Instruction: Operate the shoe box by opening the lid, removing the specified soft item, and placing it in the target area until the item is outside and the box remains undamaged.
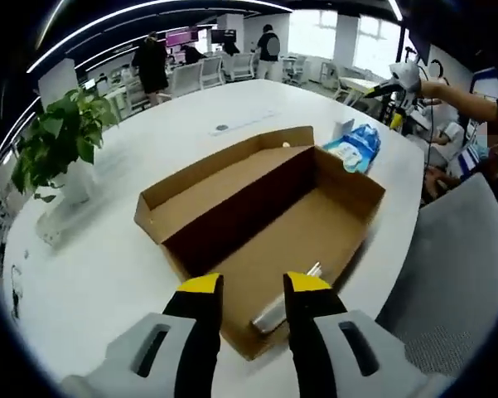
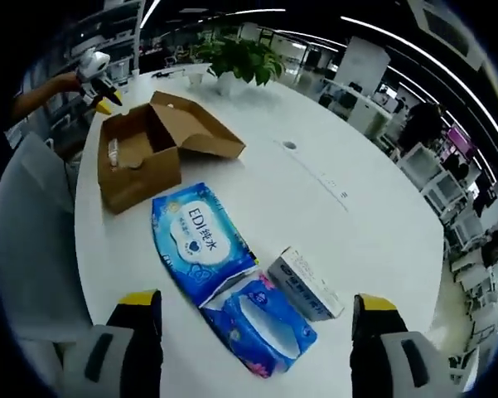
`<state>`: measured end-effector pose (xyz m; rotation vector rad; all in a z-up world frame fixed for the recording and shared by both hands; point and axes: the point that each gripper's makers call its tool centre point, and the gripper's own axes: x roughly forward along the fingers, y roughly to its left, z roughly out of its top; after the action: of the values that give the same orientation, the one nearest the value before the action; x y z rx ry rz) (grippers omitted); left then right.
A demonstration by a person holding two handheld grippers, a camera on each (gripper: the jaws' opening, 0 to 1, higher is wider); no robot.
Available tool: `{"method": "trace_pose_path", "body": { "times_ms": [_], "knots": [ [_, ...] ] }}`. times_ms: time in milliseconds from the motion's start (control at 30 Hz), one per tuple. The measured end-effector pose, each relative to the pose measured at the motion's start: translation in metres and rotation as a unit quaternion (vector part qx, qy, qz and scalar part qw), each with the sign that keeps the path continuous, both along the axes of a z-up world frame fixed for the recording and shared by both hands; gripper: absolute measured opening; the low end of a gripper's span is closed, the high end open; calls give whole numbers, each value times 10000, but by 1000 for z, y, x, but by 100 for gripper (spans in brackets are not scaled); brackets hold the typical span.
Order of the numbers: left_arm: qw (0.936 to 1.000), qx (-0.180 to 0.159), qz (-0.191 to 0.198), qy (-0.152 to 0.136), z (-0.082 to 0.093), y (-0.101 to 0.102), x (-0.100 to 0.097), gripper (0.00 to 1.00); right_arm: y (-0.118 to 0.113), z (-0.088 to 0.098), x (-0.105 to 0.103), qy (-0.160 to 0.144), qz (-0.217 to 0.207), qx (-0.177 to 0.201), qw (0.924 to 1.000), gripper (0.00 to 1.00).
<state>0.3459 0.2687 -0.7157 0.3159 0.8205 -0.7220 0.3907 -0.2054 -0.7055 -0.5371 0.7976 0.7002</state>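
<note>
The brown cardboard shoe box (image 1: 257, 207) lies open on the white table (image 1: 91, 274), its lid folded back to the left. A silvery, shiny item (image 1: 279, 309) rests inside at the box's near corner. My left gripper (image 1: 254, 284) hovers open just above that corner, yellow fingertips (image 1: 200, 284) apart. My right gripper (image 2: 255, 303) stands wide open over a large blue tissue pack (image 2: 200, 240) and a smaller blue pack (image 2: 261, 325). In the right gripper view the box (image 2: 141, 153) sits farther off, with the left gripper (image 2: 95, 70) beyond it.
A small white carton (image 2: 305, 283) lies beside the blue packs (image 1: 356, 146). A potted plant (image 1: 62, 137) stands at the table's left. A grey chair (image 1: 452, 265) is close to the table edge. The right gripper (image 1: 398, 79) shows beyond the box, and people stand in the background.
</note>
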Motion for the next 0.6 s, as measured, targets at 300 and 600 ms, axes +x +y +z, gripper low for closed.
{"method": "trace_pose_path", "body": {
  "times_ms": [300,600],
  "knots": [
    [9948,183,-988,155,0,-15,-3,39,23,12,-27,-122,-346,603,9975,99],
    [9804,716,-1793,387,-16,-20,-8,40,45,19,-55,-244,-353,782,9960,99]
  ]
}}
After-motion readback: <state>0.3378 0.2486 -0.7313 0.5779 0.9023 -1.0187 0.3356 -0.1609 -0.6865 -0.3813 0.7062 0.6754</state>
